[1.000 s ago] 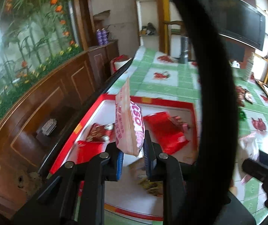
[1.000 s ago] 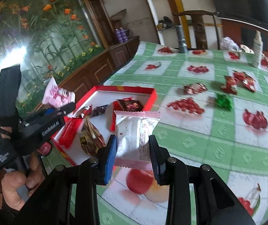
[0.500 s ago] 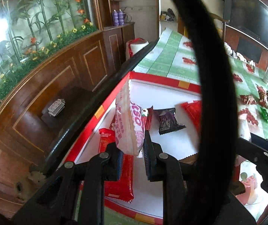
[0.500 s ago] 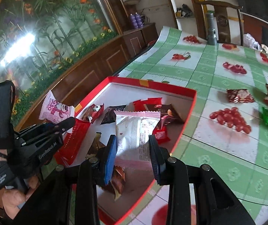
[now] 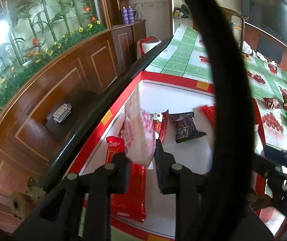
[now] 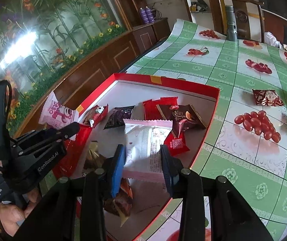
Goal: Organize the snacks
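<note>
So both grippers are hanging right over the red box (image 6: 207, 128) that sits on the green checked surface (image 6: 244, 160), each with a snack packet in the gap.

The left gripper (image 5: 141, 160) has a pink and white packet (image 5: 138, 132) standing on edge between its jaws, long axis pointing up and away from the camera. The jaws are opening. There's a visible gap on the right side of the packet, so it looks loose rather than pinched. Straight below it is the near left part of the box, beside a long red bar (image 5: 127, 180).

The right gripper (image 6: 143, 158) has a white packet with pink ends (image 6: 145, 140), lying flat, long axis running away from the jaws. Those jaws are opening too, and the pads look clear of its edges.

My guess: both packets just drop straight down and land in the box. A few wrapped snacks (image 6: 267, 98) are left out on the surface, well off to the right, so the right gripper is nearer to those.
</note>
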`<state>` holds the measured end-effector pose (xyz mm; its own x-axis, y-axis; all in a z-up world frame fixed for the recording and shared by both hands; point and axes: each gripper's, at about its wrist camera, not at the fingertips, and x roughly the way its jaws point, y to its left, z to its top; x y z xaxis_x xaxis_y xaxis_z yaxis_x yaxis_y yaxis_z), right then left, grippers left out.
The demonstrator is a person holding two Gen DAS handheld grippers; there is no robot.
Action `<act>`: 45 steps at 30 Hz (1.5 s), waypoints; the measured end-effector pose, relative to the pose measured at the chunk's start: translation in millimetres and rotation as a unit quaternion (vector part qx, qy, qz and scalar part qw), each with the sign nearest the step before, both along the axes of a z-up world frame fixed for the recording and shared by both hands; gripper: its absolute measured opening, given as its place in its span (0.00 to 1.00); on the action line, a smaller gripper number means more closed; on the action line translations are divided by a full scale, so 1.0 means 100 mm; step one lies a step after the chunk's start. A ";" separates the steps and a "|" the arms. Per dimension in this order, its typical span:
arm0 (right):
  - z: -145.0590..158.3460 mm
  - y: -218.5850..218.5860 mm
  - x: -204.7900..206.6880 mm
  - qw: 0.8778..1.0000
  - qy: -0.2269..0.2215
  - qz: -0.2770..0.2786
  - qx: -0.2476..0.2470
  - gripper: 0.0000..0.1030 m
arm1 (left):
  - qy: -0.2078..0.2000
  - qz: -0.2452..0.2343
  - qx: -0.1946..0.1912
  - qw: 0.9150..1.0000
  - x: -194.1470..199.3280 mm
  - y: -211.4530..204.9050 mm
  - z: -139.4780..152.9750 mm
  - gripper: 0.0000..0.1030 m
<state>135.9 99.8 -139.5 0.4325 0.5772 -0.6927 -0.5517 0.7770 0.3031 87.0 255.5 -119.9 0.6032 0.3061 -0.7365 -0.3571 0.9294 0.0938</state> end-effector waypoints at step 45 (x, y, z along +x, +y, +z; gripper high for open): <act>0.57 -1.98 -0.94 0.939 -0.157 -0.273 -0.138 0.63 | -0.056 -0.115 0.052 0.990 -0.38 -1.68 0.69 0.76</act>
<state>42.2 -98.5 -82.8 0.8192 0.0267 -0.5729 -0.0762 0.9951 -0.0626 49.0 87.6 -51.4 0.7418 0.2216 -0.6330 -0.1499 0.9747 0.1655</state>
